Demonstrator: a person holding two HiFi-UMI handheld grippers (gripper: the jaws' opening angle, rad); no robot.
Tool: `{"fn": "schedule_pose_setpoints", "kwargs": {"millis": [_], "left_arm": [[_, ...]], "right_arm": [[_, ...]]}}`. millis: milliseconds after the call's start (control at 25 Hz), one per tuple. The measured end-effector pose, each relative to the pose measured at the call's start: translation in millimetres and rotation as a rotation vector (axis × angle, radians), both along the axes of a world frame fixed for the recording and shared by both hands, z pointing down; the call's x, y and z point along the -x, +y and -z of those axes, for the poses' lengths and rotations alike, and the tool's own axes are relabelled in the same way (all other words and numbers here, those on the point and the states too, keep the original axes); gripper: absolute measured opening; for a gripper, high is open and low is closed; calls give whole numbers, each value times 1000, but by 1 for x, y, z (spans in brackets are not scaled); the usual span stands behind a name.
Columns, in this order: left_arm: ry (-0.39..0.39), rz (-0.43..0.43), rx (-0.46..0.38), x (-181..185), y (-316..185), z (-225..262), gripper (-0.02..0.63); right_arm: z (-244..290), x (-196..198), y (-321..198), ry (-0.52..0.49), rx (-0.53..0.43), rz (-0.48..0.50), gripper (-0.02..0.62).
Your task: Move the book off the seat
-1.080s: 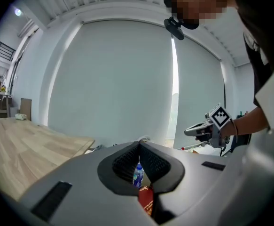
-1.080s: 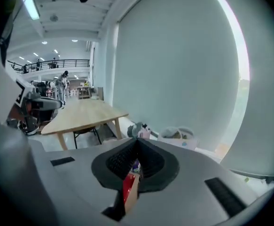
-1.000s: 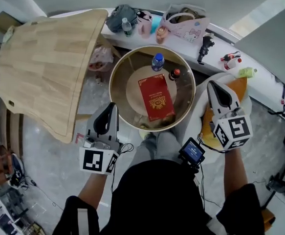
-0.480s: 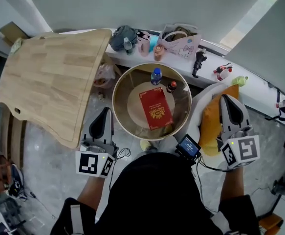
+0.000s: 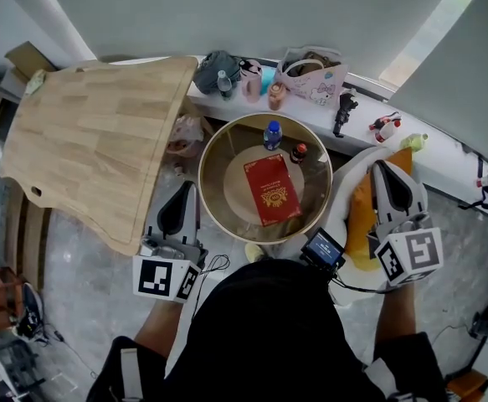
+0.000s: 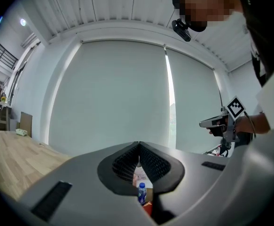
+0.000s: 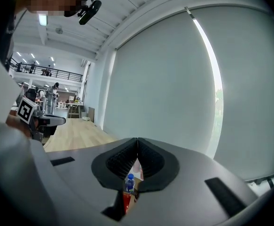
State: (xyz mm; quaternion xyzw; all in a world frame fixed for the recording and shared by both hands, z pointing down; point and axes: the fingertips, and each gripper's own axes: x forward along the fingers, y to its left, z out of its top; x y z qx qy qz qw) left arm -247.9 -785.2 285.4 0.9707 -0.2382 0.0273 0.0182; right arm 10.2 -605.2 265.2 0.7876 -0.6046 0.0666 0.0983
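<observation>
Head view: red rectangular book (image 5: 270, 189) lies on gold-rimmed round table (image 5: 206, 153), 9 o'clock from orange-cushioned seat (image 5: 360, 216); your left gripper (image 5: 187, 189) and right gripper (image 5: 383, 170) are closed, empty; task looks done.

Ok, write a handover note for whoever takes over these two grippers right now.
Left gripper: shut, empty, held at the left of the round gold-rimmed seat.
Right gripper: shut, empty, at the seat's right.
Red rectangular book: flat at the seat's middle, near a blue-capped plastic bottle and a small dark bottle.
Done: nothing, book untouched.
Left: grasp the book and move it off the seat.
</observation>
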Motion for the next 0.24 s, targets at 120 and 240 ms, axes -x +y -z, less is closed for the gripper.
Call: {"fn": "schedule_pose_setpoints", "kwargs": {"millis": [120,240], "left_arm": [[-2,-2,0,0,1,-1,14],[-4,-4,1,-2,0,-4,14]], "right_arm": [[-4,4,-3,-3,9,4,15],[-7,7,-7,-8,9,11,15]]}}
